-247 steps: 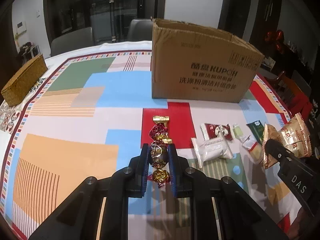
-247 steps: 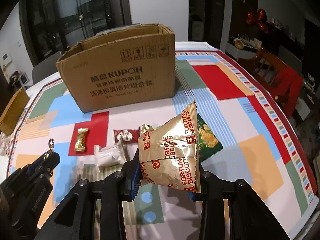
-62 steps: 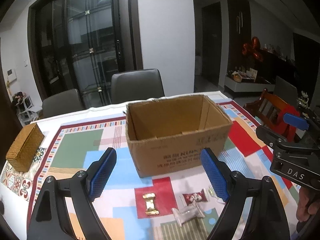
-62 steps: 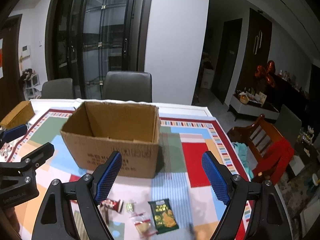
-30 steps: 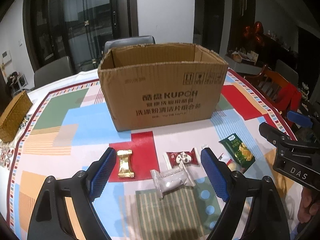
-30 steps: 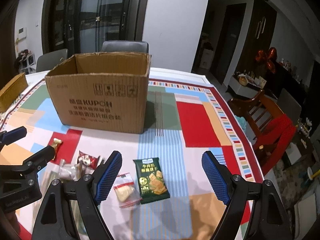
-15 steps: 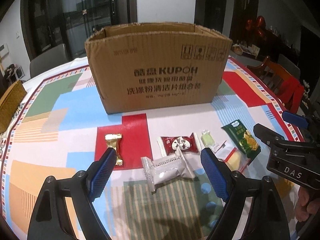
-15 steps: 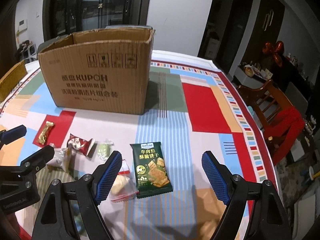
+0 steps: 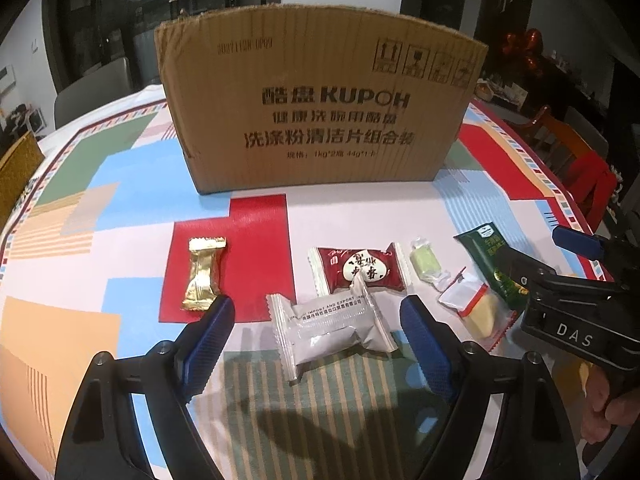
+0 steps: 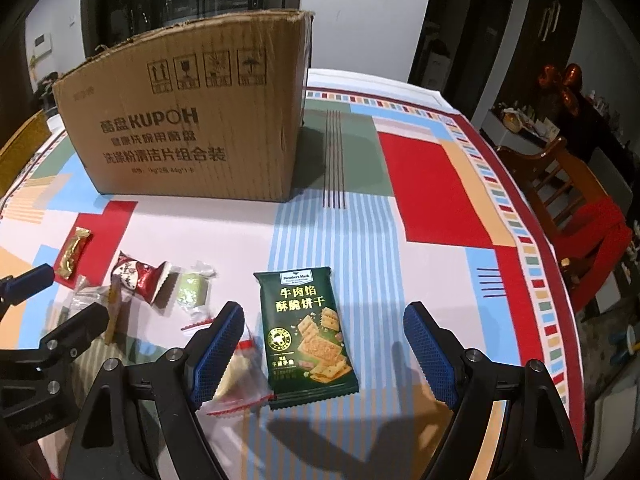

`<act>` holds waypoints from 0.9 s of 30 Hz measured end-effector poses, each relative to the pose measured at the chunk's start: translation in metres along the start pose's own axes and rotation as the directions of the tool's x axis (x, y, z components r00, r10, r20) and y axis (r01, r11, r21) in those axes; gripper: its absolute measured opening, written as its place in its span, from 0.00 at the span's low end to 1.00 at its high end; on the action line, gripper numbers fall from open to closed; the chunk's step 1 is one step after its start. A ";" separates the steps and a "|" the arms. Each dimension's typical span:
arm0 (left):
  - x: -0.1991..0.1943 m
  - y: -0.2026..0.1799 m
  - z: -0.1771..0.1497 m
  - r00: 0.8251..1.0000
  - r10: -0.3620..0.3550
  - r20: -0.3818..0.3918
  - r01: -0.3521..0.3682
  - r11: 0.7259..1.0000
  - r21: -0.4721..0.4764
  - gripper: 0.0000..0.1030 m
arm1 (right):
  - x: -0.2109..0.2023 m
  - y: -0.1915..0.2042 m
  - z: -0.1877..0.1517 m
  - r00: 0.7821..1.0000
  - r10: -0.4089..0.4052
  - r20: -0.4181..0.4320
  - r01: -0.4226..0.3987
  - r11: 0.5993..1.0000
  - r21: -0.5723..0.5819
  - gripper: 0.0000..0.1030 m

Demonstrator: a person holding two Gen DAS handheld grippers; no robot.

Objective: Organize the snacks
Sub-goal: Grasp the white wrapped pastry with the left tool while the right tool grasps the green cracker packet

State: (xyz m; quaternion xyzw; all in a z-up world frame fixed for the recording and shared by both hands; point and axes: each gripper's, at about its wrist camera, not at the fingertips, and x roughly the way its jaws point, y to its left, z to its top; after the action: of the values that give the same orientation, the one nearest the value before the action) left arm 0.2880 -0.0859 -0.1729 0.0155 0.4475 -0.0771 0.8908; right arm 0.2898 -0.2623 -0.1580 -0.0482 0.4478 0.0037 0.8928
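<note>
With fingers wide and empty, the left gripper straddles a light, crinkly white packet, best pinched across its puffy middle, while the right gripper, equally wide, frames a flat, slippery green cracker pack.

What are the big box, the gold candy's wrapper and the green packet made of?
Box: brown corrugated cardboard, matte, with ribbed lines and a ragged top edge. Gold candy: wrapper looks like metallic foil, crinkled and shiny. Green packet: probably glossy printed plastic film, with crimped ends.
</note>
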 end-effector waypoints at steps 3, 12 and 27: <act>0.007 0.001 -0.002 1.000 0.003 -0.019 -0.003 1.000 -0.012 0.79 | 0.005 0.001 -0.001 1.000 0.004 -0.010 -0.004 1.000 -0.006 0.80; 0.019 0.001 -0.006 0.999 -0.005 -0.050 0.004 1.000 -0.020 0.67 | 0.022 -0.002 -0.003 0.998 0.028 -0.049 -0.027 1.000 0.016 0.80; 0.019 0.002 -0.006 0.998 -0.032 -0.045 0.032 0.999 -0.017 0.44 | 0.032 -0.001 -0.001 0.994 0.082 -0.075 -0.077 0.995 0.063 0.46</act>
State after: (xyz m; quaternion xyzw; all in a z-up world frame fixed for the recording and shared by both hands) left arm 0.2949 -0.0860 -0.1916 0.0028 0.4685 -0.0874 0.8791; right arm 0.3079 -0.2643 -0.1842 -0.0034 0.4836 0.0240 0.8749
